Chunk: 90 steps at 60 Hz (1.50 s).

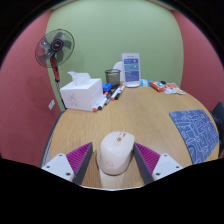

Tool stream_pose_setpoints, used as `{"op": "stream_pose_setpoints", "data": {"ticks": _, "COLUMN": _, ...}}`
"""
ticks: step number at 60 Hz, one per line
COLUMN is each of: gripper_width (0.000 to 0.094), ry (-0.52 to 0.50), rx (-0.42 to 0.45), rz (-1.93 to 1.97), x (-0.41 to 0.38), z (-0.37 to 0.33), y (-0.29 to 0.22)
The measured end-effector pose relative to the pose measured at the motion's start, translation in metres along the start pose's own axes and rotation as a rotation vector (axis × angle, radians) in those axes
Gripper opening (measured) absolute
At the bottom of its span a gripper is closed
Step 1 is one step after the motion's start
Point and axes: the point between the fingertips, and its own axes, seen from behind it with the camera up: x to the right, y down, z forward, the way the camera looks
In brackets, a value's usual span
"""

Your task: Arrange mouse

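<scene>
As your tongs sit at the bottom of the frame, their two fingers stand apart, pink pads facing inward, with the mouse between them.

Item 1: mouse, pale cream, lower centre of the frame, resting on the wooden surface. A gap shows on each side between it and the pads, so you are not clamped on it. Its near end is cut off by the bottom of the frame.

Item 2: white box, left of centre, on the surface beyond the fingers. A light sheet sticks up from its top; what it is cannot be made out.

Item 3: black fan, upper left of the frame, standing behind the box against the pink wall.

Item 4: patterned blue-grey mat, right of the frame, lying flat near the edge of the surface; its far side is cut off.

Item 5: white-and-blue upright package, upper centre, at the far edge of the surface.

Item 6: dark mesh cup, just left of that package.

Item 7: small clutter, upper right of centre, too small to name.

Between the mouse and the far items the surface lies open; nothing stands just ahead of the fingers.
</scene>
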Motion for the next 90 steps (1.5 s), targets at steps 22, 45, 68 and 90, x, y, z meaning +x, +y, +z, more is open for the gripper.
{"op": "stream_pose_setpoints", "data": {"ticks": 22, "gripper_width": 0.0416, "ry": -0.006, "rx": 0.017, "rz": -0.133, "x": -0.011, "z": 0.020, "y": -0.013}}
{"op": "stream_pose_setpoints", "data": {"ticks": 45, "gripper_width": 0.0394, "ry": -0.212, "rx": 0.334, "rz": -0.100, "x": 0.005, "z": -0.118, "y": -0.199}}
{"op": "stream_pose_setpoints", "data": {"ticks": 68, "gripper_width": 0.0392, "ry": 0.026, "rx": 0.202, "rz": -0.006, "x": 0.310, "z": -0.064, "y": -0.159}}
{"op": "stream_pose_setpoints", "data": {"ticks": 90, "gripper_width": 0.0639, "ry": -0.012, "rx": -0.044, "rz": -0.060, "x": 0.354, "z": 0.004, "y": -0.036}}
